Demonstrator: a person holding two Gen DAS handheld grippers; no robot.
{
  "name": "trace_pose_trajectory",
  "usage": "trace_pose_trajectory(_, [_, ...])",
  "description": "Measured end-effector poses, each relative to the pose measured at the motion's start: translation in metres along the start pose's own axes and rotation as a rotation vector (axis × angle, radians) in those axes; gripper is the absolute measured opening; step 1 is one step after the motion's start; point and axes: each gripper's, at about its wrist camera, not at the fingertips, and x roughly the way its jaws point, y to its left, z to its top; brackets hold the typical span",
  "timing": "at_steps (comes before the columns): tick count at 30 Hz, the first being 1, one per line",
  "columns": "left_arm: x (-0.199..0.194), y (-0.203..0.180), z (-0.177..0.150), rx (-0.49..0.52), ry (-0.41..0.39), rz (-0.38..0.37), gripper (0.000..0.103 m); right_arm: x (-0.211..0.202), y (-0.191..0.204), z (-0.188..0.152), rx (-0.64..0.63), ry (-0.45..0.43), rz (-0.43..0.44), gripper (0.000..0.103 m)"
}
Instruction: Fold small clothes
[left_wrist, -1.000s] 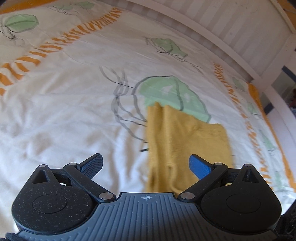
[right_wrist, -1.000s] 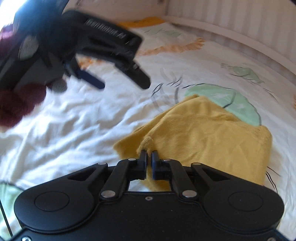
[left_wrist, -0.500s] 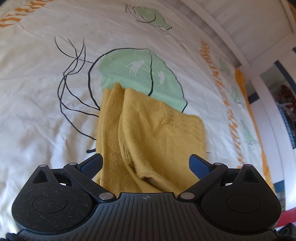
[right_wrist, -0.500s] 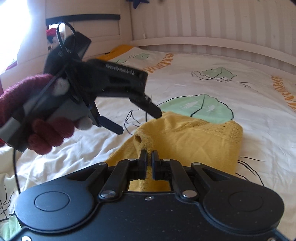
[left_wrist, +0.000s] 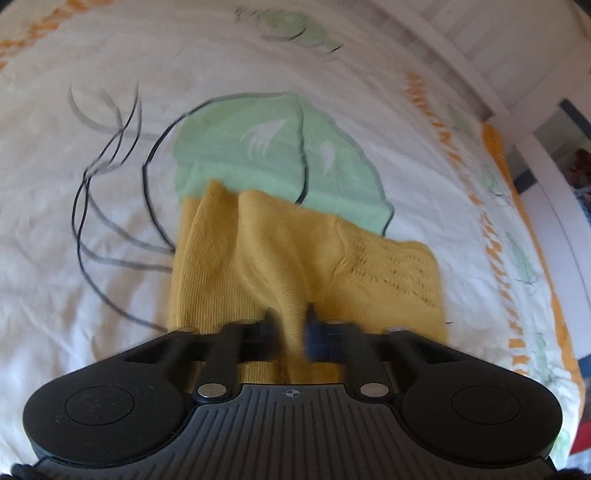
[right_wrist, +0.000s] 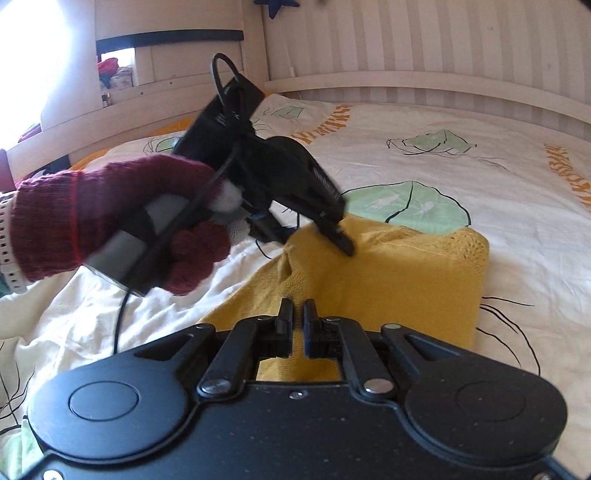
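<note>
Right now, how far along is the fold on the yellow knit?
Partly done: the yellow knit lies on the bedspread already doubled into a rough block. In hand: the right gripper is pinched on a raised edge, and the left gripper has its fingers nearly shut around a ridge of the cloth. Left: carry that edge over, flatten, release.

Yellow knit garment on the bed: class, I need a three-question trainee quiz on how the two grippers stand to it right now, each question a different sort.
1. True or false: the right gripper is shut on the yellow garment.
2. The left gripper is: A) wide open above the bedsheet; B) nearly closed around a garment fold; C) out of view.
3. Fill in: the garment partly covers a green ____ print.

Key: 1 true; 2 B; 3 leaf.
</note>
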Motion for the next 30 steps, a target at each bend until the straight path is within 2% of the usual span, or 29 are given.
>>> trace_pose_trajectory(4, [-0.029,-0.011,0.003,0.127,-0.061,0.016,0.011,-0.003,0.010,0.003,-0.014,-0.022,0.017,0.010])
trace_pose_trajectory(6, [-0.038,-0.010,0.007,0.140,-0.072,0.013,0.011,0.000,0.018,0.006,-0.032,-0.028,0.032,0.010])
trace_pose_trajectory(9, [-0.033,0.000,0.010,0.147,-0.056,0.044,0.011,0.017,0.028,0.007,-0.039,-0.011,0.050,0.010])
trace_pose_trajectory(11, [-0.018,0.009,0.006,0.145,-0.017,0.071,0.016,0.035,0.034,0.005,-0.044,0.036,0.068,0.011])
trace_pose_trajectory(13, [-0.007,0.020,-0.001,0.137,0.014,0.089,0.030,0.053,0.038,-0.001,-0.056,0.091,0.083,0.021])
trace_pose_trajectory(15, [-0.010,0.033,-0.007,0.094,-0.018,0.053,0.031,0.064,0.036,-0.007,-0.036,0.126,0.120,0.024])
trace_pose_trajectory(17, [-0.021,0.043,-0.009,0.022,-0.040,0.013,0.038,0.061,0.031,-0.009,-0.004,0.118,0.143,0.038])
trace_pose_trajectory(18, [-0.027,0.045,-0.010,0.007,-0.050,0.011,0.051,0.055,0.028,-0.009,0.008,0.104,0.150,0.049])
trace_pose_trajectory(19, [-0.035,0.045,-0.012,0.004,-0.069,0.016,0.062,0.049,0.023,-0.009,0.015,0.090,0.151,0.054])
trace_pose_trajectory(21, [-0.054,0.042,-0.017,0.023,-0.127,0.020,0.067,0.036,0.014,-0.007,0.022,0.066,0.136,0.059])
trace_pose_trajectory(24, [-0.078,0.036,-0.030,0.047,-0.174,0.006,0.075,0.018,-0.009,-0.004,0.070,0.038,0.112,0.077])
trace_pose_trajectory(25, [-0.084,0.034,-0.035,0.052,-0.176,0.002,0.079,0.014,-0.017,-0.003,0.095,0.031,0.102,0.080])
trace_pose_trajectory(26, [-0.088,0.032,-0.042,0.056,-0.174,-0.003,0.079,0.009,-0.026,-0.001,0.124,0.027,0.087,0.081])
trace_pose_trajectory(30, [-0.092,0.027,-0.067,0.070,-0.131,-0.035,0.079,0.001,-0.061,0.006,0.252,0.007,0.034,0.097])
